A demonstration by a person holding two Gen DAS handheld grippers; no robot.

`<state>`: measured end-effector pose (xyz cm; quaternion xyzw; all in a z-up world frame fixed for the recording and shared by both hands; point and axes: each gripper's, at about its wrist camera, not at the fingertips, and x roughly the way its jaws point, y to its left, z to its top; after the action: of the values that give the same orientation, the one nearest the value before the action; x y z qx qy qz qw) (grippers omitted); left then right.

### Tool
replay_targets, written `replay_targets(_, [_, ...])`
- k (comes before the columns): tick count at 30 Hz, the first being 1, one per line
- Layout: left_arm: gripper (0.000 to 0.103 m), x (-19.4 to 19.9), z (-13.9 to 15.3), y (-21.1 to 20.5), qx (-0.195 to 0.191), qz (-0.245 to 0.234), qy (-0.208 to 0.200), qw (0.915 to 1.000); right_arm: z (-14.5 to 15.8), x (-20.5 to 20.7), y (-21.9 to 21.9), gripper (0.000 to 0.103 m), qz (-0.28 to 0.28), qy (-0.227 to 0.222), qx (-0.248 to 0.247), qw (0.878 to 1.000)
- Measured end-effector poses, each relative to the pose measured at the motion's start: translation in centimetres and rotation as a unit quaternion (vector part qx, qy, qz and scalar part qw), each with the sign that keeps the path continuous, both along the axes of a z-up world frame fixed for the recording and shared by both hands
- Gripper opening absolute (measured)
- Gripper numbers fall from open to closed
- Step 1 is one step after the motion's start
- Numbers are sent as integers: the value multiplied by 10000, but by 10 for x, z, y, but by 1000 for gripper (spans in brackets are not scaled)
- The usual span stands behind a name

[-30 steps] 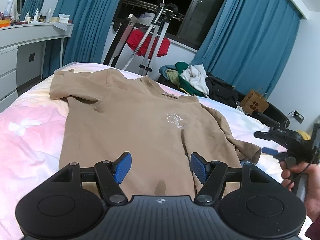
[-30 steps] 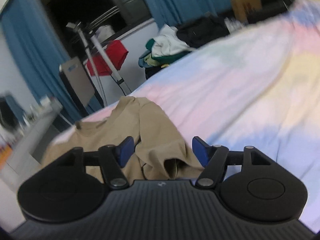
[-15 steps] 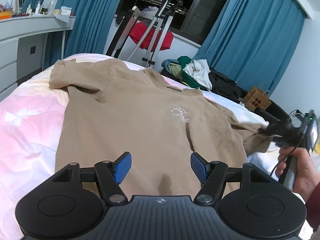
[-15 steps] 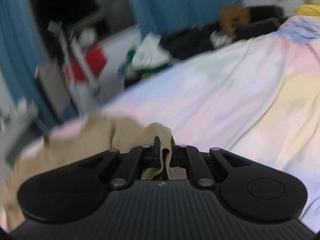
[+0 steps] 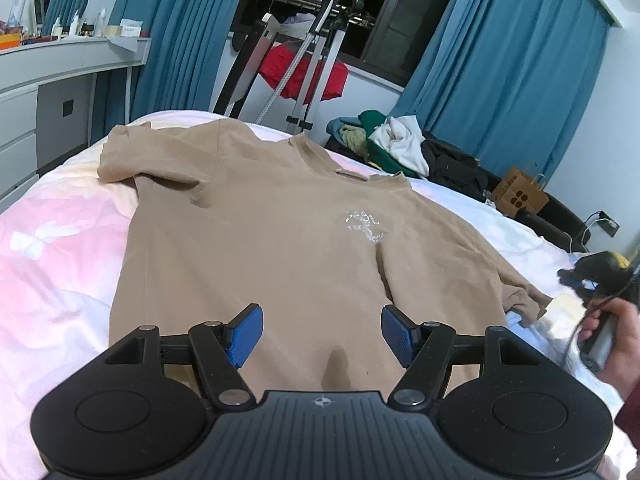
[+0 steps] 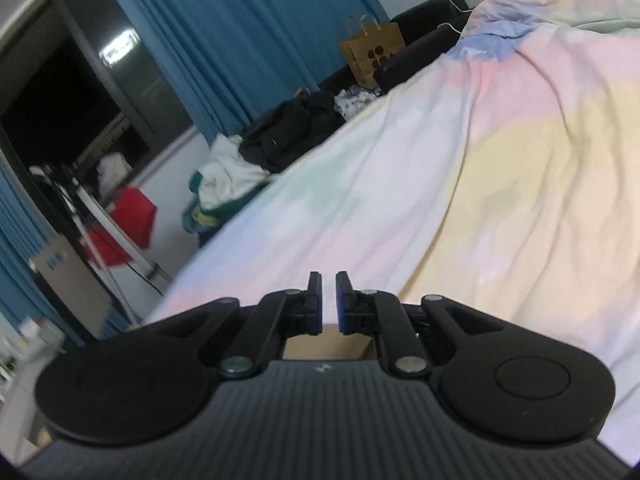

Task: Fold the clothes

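I am working in a lived-in home bedroom, at night. A bed covered by a pastel pink, yellow and blue duvet (image 5: 60, 248) fills most of both views. Floor-length teal curtains (image 5: 508, 80) flank a dark-framed window (image 5: 384, 20) showing black outside. Along one wall I note a white built-in dressing table with drawers (image 5: 48, 92), its top lined with bottles and small boxes (image 5: 76, 24). A metal folding drying rack carrying a red garment (image 5: 304, 72) stands by the window. Beside the bed lie a heap of green, white and black clothes (image 5: 396, 148), a brown paper carrier bag (image 5: 520, 198), and a wall socket with a charger plugged in (image 5: 610, 227).
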<state>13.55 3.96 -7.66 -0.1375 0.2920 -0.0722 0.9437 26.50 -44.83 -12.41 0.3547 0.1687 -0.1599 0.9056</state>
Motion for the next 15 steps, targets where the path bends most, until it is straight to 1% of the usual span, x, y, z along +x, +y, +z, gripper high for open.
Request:
replay_targets(1, [68,0,1,0,3,5,-7,10000,4,-3,5,12,142,-31,149,9998])
replay_targets(2, [68,-1,1,0,3,13,-5,10000,8,-6,10,16,283,-63,299,9991])
replay_targets(3, [68,-1,2,0,-2,24,5,10000,11,-9,14,28,424,-94,448,9981])
replay_targets(4, [68,-1,2,0,-10,34,19,10000,14,-11,20,38,592,-103,617,9963])
replay_targets(5, [68,-1,2,0,-16,41,33,10000,11,-11,28,61,860,-25,871,9925])
replay_targets(6, [68,-2,2,-1,-17,50,46,10000,6,-9,37,76,1107,51,1140,9873])
replay_targets(7, [68,-2,2,-1,-10,58,56,10000,0,-7,46,77,1327,136,1409,9810])
replay_targets(9, [68,-2,3,-2,-2,73,77,9999,-16,0,60,77,1545,384,1972,9674])
replay_targets(10, [68,-2,3,-2,-8,77,88,9999,-27,5,66,77,1585,485,2270,9597])
replay_targets(11, [68,-2,3,-2,-17,76,93,9999,-36,9,70,77,1547,558,2423,9562])
replay_targets(13, [68,-2,3,-2,-35,65,86,9999,-50,18,76,76,1308,684,2506,9568])
replay_targets(15, [68,-1,3,-2,-39,61,86,9999,-57,24,77,76,1030,509,2508,9612])
